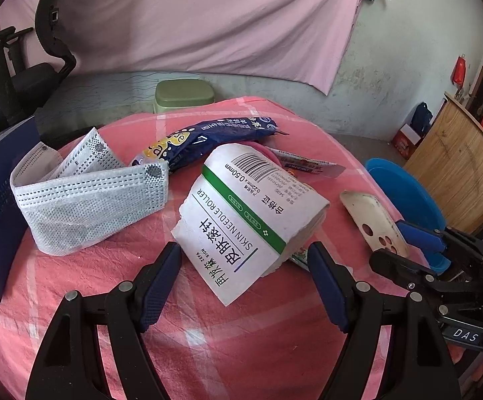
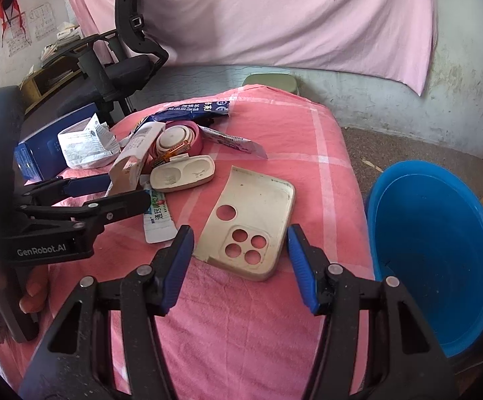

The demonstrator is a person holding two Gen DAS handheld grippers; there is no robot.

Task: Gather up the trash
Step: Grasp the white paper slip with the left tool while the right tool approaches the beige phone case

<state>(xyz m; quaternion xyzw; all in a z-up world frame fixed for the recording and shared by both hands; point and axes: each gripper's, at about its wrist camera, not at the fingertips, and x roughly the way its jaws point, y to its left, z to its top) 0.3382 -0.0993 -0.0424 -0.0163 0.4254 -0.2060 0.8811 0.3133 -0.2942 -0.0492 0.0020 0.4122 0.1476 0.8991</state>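
Observation:
Trash lies on a pink checked cloth (image 1: pixel 241 350). A white box (image 1: pixel 241 220) printed "SKIN NEEDLE ROLLER" lies with its near end between the fingers of my left gripper (image 1: pixel 244 280), which is open, its pads clear of the box. Left of it lie a crumpled face mask (image 1: pixel 85 200) and a blue snack wrapper (image 1: pixel 208 136). A beige phone case (image 2: pixel 251 213) lies flat with its camera-hole end between the fingers of my right gripper (image 2: pixel 240 243), open, with a gap at the right pad. Each gripper also shows in the other's view: the right gripper (image 1: pixel 388 241) and the left gripper (image 2: pixel 128 187).
A blue basin (image 2: pixel 431 250) stands on the floor right of the table. Behind the phone case are a beige lens case (image 2: pixel 181 173), a pink round container (image 2: pixel 178 140) and a sachet (image 2: pixel 155 220). A navy box (image 2: pixel 41 153) sits at the left edge, an office chair (image 2: pixel 125 66) beyond.

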